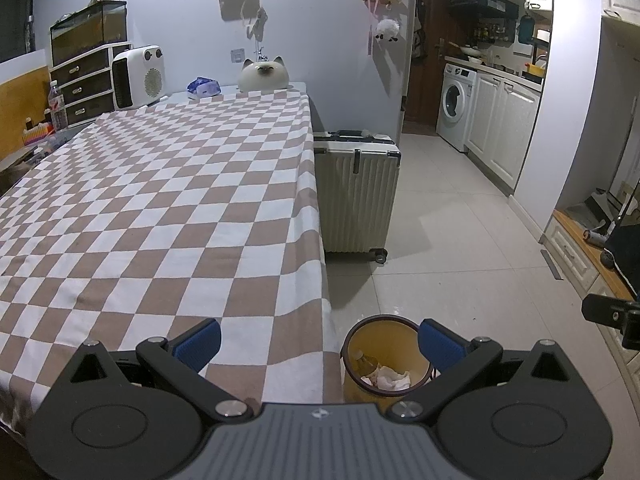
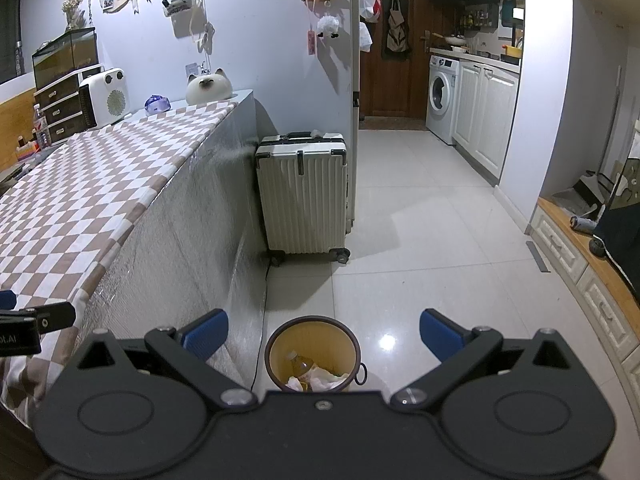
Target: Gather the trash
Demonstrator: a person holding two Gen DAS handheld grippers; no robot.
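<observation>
A checkered tablecloth (image 1: 160, 184) covers the long table at left, its near stretch showing no litter. The left gripper (image 1: 320, 344) hangs over the table's corner, blue pads spread wide and holding nothing. On the floor beside the table stands the yellow bin (image 2: 312, 350), with a bottle (image 2: 300, 364) and crumpled paper (image 2: 326, 378) inside. The right gripper (image 2: 324, 334) hovers above it, likewise spread and empty. Any remaining trash would best be sought along the table's far end, then dropped squarely over the rim.
</observation>
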